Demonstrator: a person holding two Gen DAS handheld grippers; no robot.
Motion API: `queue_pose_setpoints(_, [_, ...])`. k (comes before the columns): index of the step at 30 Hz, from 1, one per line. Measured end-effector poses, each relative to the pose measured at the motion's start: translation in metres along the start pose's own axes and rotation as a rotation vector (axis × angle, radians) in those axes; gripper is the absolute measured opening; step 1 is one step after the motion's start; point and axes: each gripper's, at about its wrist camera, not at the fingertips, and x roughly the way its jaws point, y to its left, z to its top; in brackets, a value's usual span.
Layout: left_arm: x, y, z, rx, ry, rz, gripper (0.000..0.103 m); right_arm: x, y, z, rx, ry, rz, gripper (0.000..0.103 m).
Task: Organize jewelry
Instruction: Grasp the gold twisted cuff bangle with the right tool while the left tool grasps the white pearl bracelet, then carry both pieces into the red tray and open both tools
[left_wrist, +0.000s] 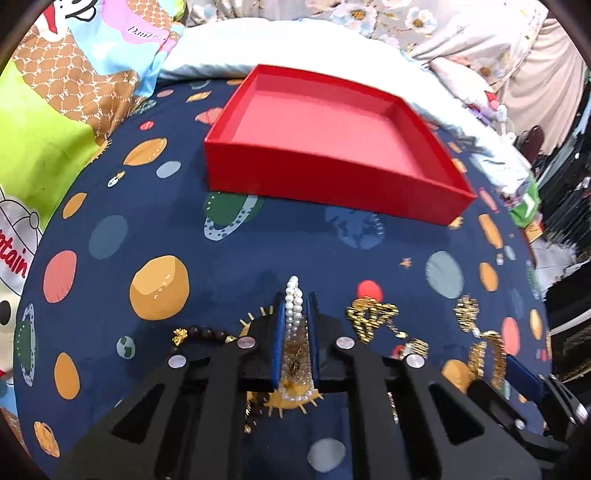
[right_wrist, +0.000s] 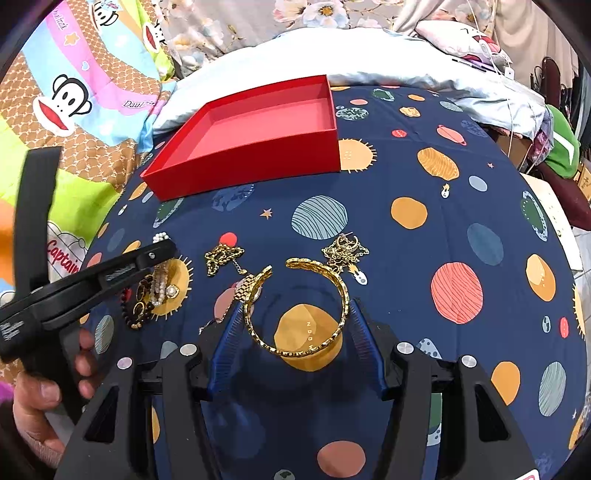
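My left gripper (left_wrist: 294, 301) is shut on a white pearl bracelet (left_wrist: 294, 293), whose beads stick out past the blue pads; the right wrist view shows this gripper (right_wrist: 166, 251) from the side over a small jewelry pile. My right gripper (right_wrist: 295, 314) has its pads against both sides of a gold open bangle (right_wrist: 306, 347) and is shut on it. Farther off, an empty red box (left_wrist: 332, 177) (right_wrist: 251, 162) sits open on the navy planet-print cloth.
A dark bead bracelet (left_wrist: 207, 334) (right_wrist: 138, 295), gold chains (left_wrist: 371, 317) (right_wrist: 221, 256) (right_wrist: 343, 249) and a gold watch band (right_wrist: 251, 288) lie on the cloth. A person's hand (right_wrist: 37, 398) holds the left gripper. Pillows and bright bedding ring the cloth.
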Motion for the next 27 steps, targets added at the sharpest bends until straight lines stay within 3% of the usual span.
queue_pose_setpoints(7, [-0.045,0.003,-0.003,-0.015,-0.056,-0.063,0.010,-0.020,0.007,-0.001,-0.028,-0.038,0.011,0.057])
queue_pose_setpoints(14, [-0.090,0.007,0.021,-0.002,-0.137,-0.069,0.010,-0.049,0.010,0.018,-0.053,-0.101,0.034,0.057])
queue_pose_setpoints(21, [-0.106,0.007,0.085,0.046,-0.227,-0.092,0.010,-0.065,0.009,0.093,-0.091,-0.208,0.073,0.057])
queue_pose_setpoints(27, [-0.074,0.000,0.147,0.093,-0.276,-0.054,0.010,-0.033,0.019,0.170,-0.118,-0.243,0.083,0.057])
